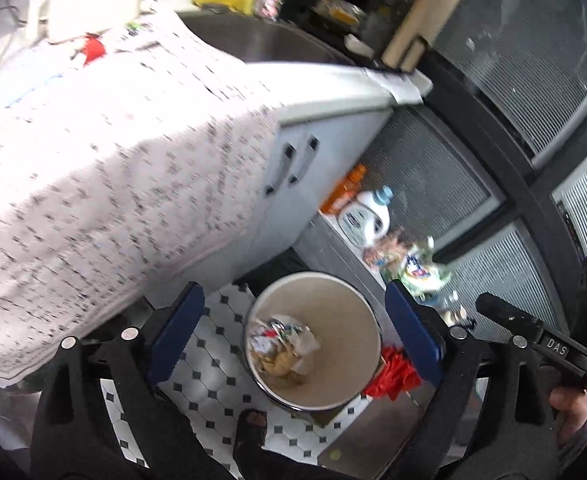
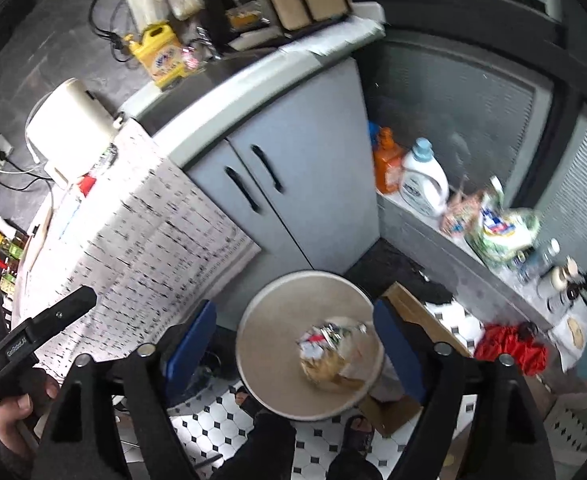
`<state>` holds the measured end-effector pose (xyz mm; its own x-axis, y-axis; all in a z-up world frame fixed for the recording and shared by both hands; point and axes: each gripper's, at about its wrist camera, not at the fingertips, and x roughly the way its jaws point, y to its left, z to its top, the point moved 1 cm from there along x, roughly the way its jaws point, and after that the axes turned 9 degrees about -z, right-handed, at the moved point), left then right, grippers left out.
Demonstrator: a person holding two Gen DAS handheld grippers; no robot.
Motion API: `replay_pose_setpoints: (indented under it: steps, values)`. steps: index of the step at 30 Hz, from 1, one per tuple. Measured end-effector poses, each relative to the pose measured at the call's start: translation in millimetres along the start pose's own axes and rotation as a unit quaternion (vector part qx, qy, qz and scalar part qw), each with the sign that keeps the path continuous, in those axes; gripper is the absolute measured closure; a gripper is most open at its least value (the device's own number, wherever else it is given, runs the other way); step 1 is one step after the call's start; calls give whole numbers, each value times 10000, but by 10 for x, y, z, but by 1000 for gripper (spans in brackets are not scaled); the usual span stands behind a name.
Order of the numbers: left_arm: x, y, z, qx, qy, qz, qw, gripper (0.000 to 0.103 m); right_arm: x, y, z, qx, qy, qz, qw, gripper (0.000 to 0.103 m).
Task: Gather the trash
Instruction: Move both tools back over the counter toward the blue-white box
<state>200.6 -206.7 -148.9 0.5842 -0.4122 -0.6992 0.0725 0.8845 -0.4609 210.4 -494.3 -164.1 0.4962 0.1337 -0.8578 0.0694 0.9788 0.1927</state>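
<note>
Beige bin (image 1: pixel 349 376) upright, mouth upward

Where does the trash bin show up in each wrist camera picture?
Left wrist view: the trash bin sits low in the middle, between the open blue fingers.
Right wrist view: the trash bin is low in the middle, between the open blue fingers.
Shared landmark: the white detergent bottle, up and right of the bin.

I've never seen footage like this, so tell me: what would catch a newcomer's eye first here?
Most striking is the round bin on the tiled floor, seen from above, with crumpled trash lying at its bottom. Framing it are the wide-open blue fingers of the left gripper, empty, and the right gripper is the same. To the left, a printed sheet hangs over the counter's edge.
</note>
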Motion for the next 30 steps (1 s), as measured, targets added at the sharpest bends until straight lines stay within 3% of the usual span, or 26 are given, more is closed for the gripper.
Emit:
replay_pose_setpoints:
  steps: [4,14,30]
  values:
    - [-230,189,173,-113,-297,131,9994,8,-45,309,174,-140,-234,76,9996,8]
    - [-643,941,716,-334,-774,364,9958,6,91,1236,563,-393,-360,200,9984,8]
    - [-769,2082,1639,-283,-861,268,9955,6,453,2532,1157,-495,-512,125,9974,8]
